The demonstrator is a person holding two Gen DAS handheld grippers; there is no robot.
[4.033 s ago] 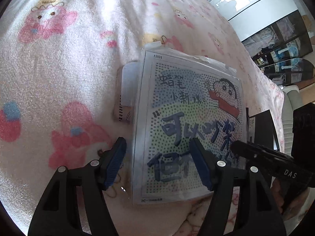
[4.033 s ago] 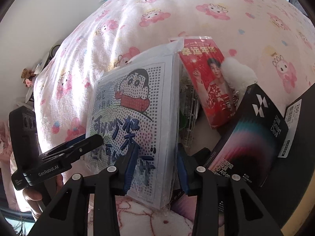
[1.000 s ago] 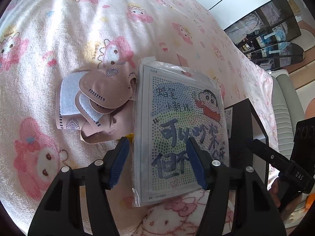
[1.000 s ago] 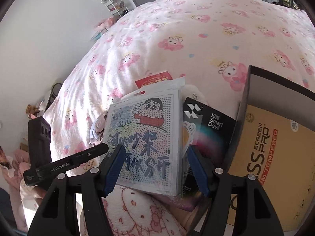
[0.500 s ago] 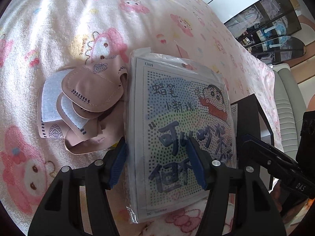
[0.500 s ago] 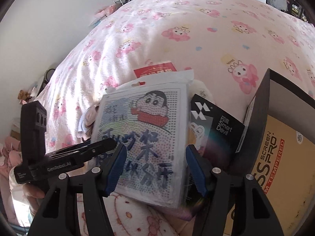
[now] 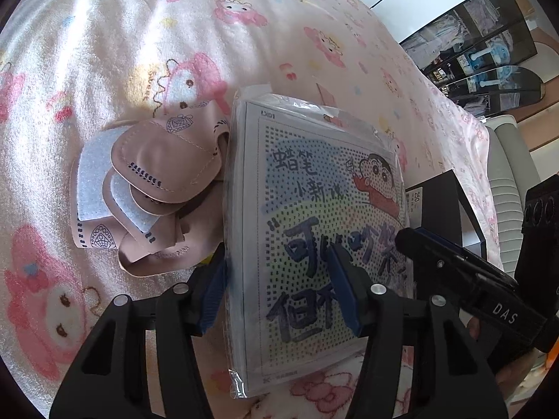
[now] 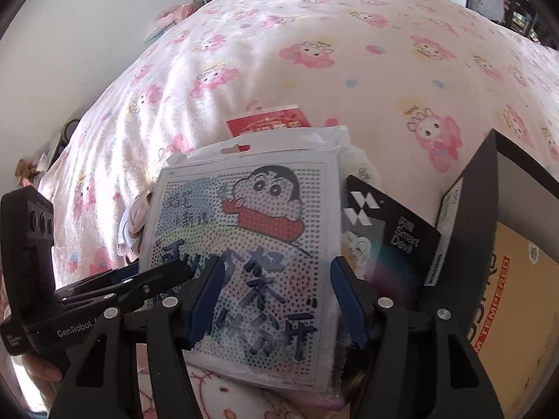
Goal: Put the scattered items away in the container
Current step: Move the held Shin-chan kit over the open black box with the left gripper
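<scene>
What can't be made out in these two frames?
- Black box: most of it is cut off by the right wrist view's edge.
- Red packet: mostly hidden by the cartoon packet.
- Whether either gripper's fingers press that packet: not shown in either view. The left gripper is closing around its edge.
- Black Smart Devil pack: lower end hidden behind the right gripper.

The blanket [image 7: 146, 35] is pale pink with pink cartoon bunnies — the bagged sheet [image 7: 314, 230] shows black dots, blue-green wash, a red-scarfed figure; the pouches [image 7: 153, 181] are dusty pink.
</scene>
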